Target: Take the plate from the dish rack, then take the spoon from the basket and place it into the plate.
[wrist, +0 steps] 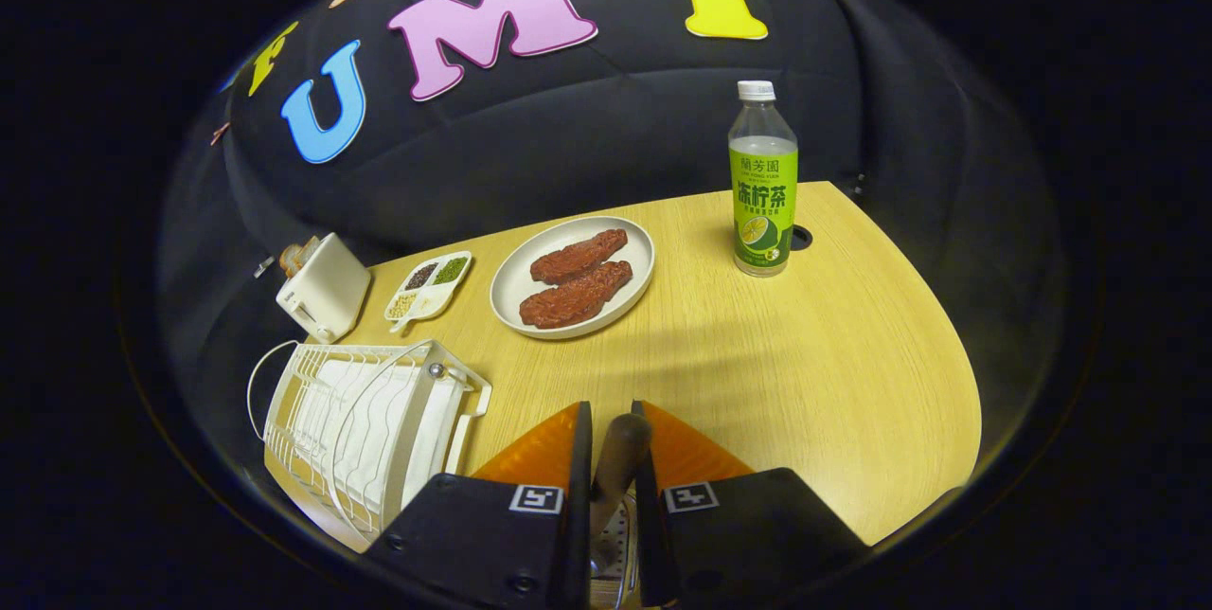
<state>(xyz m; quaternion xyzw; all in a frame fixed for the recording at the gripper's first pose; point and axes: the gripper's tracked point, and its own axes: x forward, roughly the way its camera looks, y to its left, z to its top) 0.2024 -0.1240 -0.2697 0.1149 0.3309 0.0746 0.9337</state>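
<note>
light wood-grain tabletop (814, 373) in a black-cloth booth; gripper (612, 444) fingers closed on the brown wooden handle of the spoon (617, 458), both sides pressing it. round off-white plate (511, 283) with two reddish-brown meat slabs (578, 280) sits well beyond the fingers, between a small divided tray (428, 286) and a green-labelled clear bottle (763, 184). white wire dish rack (365, 421) just beside the fingers, white toaster (324, 288) behind it.

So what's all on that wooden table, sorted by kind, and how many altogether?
Bottle: 1
Plate with two brown food pieces: 1
Divided tray: 1
Toaster: 1
Dish rack: 1
Total: 5

Besides these, the hand-held gripper is shut on a brown handle, likely the spoon's.
</note>
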